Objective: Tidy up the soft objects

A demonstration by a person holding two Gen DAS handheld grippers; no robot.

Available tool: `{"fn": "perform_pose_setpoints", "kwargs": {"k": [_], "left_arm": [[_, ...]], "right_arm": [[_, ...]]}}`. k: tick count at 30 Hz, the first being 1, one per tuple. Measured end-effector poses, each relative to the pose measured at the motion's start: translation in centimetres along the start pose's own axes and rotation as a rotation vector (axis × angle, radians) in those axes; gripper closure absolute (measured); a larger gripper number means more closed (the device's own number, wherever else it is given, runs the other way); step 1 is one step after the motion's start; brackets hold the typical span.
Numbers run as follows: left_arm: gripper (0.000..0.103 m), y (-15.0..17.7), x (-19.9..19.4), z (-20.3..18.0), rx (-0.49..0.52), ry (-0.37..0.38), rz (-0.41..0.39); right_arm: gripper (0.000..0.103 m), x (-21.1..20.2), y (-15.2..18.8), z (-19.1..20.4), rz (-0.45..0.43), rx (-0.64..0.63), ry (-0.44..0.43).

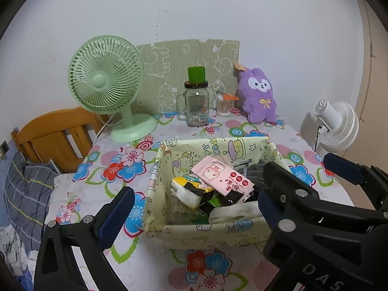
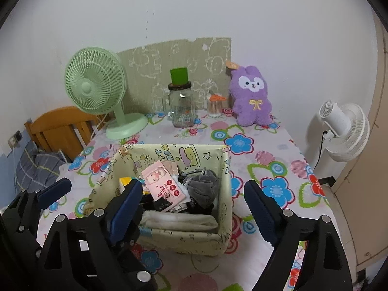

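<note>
A cream cartoon-print fabric basket [image 1: 218,232] [image 2: 224,194] stands on the flowered table. It holds a pink wipes pack [image 1: 223,179] [image 2: 165,184], a tissue pack [image 1: 189,191], a grey sock bundle [image 2: 202,186] and white cloth [image 2: 179,220]. A purple plush toy [image 1: 258,94] [image 2: 251,94] leans on the wall at the back. My left gripper [image 1: 194,208] is open and empty, hovering over the basket's near side. My right gripper [image 2: 191,208] is open and empty, straddling the basket's near right part. Each view also shows the other gripper's fingers [image 1: 344,167] [image 2: 54,191].
A green desk fan [image 1: 109,89] [image 2: 97,89], a glass jar with green lid [image 1: 196,99] [image 2: 180,101] and a cotton-swab cup [image 1: 224,105] [image 2: 215,106] stand at the back. A white fan [image 2: 344,131] is off the right edge, a wooden chair [image 1: 53,135] at left.
</note>
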State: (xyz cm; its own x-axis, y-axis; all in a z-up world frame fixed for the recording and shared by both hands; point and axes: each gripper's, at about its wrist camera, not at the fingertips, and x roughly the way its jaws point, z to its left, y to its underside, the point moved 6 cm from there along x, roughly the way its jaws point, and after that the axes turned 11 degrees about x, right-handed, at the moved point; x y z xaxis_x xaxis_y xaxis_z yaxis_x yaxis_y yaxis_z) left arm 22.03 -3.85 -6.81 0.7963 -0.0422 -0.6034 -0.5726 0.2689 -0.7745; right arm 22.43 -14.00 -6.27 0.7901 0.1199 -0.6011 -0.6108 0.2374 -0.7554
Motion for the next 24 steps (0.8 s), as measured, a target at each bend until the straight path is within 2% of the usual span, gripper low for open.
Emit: {"fn": "perform_pose_setpoints", "kwargs": {"k": [18,24], "left_arm": [[0.0,1.8,-7.4,1.0,-0.035,-0.063,-0.122],[0.0,2.6,-9.6,1.7,-0.06,-0.082,-0.153]], "right_arm": [[0.002,-8.4,1.4,-0.9,-0.149,0.01,-0.005],[0.002,-10.7,1.9,-1.7,-0.19,0.026,0.006]]}}
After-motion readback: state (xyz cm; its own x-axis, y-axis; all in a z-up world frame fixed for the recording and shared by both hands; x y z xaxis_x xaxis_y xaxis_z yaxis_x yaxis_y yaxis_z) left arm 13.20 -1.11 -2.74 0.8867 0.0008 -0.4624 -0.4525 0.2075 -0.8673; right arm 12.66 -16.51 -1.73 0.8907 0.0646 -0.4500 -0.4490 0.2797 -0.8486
